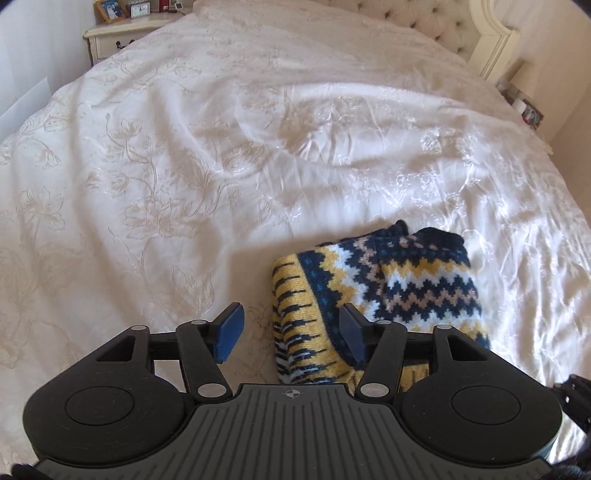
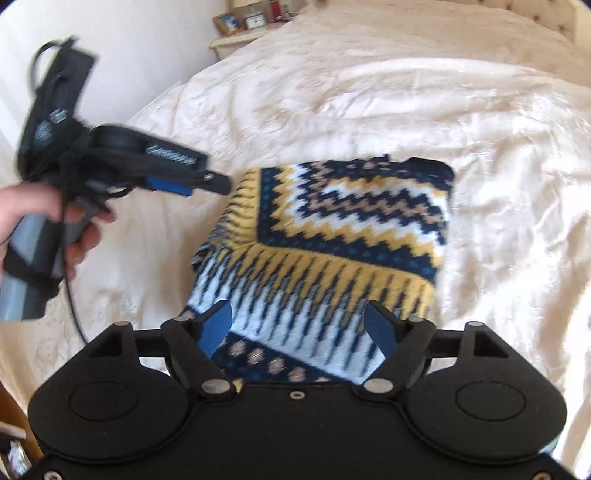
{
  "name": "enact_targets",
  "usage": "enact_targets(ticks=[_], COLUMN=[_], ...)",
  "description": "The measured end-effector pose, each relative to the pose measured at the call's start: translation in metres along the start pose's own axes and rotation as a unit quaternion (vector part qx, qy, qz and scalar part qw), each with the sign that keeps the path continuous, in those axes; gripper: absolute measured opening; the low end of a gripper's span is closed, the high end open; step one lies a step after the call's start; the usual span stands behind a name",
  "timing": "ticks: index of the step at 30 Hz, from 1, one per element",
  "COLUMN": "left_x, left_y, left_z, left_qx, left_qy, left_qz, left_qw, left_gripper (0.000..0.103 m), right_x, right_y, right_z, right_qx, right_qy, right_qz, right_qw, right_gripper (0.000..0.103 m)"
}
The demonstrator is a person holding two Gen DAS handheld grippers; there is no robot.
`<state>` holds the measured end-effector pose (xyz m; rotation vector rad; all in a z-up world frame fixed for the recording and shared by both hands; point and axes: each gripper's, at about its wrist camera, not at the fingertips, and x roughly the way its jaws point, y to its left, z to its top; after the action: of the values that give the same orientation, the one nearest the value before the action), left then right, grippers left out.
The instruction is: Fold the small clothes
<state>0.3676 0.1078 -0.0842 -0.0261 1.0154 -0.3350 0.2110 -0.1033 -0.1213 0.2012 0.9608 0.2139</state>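
Observation:
A folded knitted sweater point(image 1: 388, 280) point(image 2: 332, 229) with navy, yellow and white zigzag bands lies on the cream floral bedspread point(image 1: 184, 166). In its own view my left gripper point(image 1: 291, 328) stands open above the sweater's left edge, its blue pads apart and nothing pressed between them. The right wrist view shows my right gripper point(image 2: 299, 321) open over the sweater's near edge, its pads clear of the knit. In that same view my left gripper point(image 2: 210, 181) hangs beside the sweater's left side, held by a hand point(image 2: 44, 214).
The bedspread point(image 2: 498, 184) stretches wide around the sweater. A cream bedside table point(image 1: 122, 37) point(image 2: 236, 37) with a framed picture and a clock stands at the far left. A tufted headboard point(image 1: 436, 22) closes the far end, with small items point(image 1: 524, 103) beside the bed's right.

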Motion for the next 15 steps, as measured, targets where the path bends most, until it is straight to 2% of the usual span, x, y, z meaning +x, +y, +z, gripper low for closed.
enact_targets(ticks=[1, 5, 8, 10, 12, 15], left_x=[-0.003, 0.0, 0.016, 0.026, 0.034, 0.039], left_y=[-0.007, -0.036, -0.048, -0.047, -0.043, -0.024], left_z=[-0.002, -0.024, -0.043, -0.055, -0.065, -0.071], left_qx=[0.006, 0.057, 0.083, 0.089, 0.09, 0.044], left_qy=[-0.003, 0.002, 0.033, 0.051, 0.07, 0.089], left_qz=[-0.003, -0.018, -0.023, -0.008, 0.008, -0.003], left_qw=[1.0, 0.9982, 0.9958, 0.9947, 0.9934, 0.9951], left_gripper=[0.059, 0.059, 0.059, 0.059, 0.061, 0.07], right_x=[0.003, 0.012, 0.024, 0.029, 0.036, 0.047], right_y=[-0.013, -0.048, -0.068, -0.082, -0.091, -0.101], right_z=[0.006, 0.024, 0.034, 0.039, 0.045, 0.053], right_qx=[0.02, 0.088, 0.138, 0.159, 0.174, 0.189], right_qy=[-0.003, -0.009, -0.013, -0.011, -0.007, -0.007], right_qz=[-0.01, -0.058, -0.07, -0.077, -0.085, -0.088], right_qw=[1.0, 0.994, 0.988, 0.984, 0.981, 0.978], right_gripper=[0.091, 0.093, 0.093, 0.093, 0.093, 0.094])
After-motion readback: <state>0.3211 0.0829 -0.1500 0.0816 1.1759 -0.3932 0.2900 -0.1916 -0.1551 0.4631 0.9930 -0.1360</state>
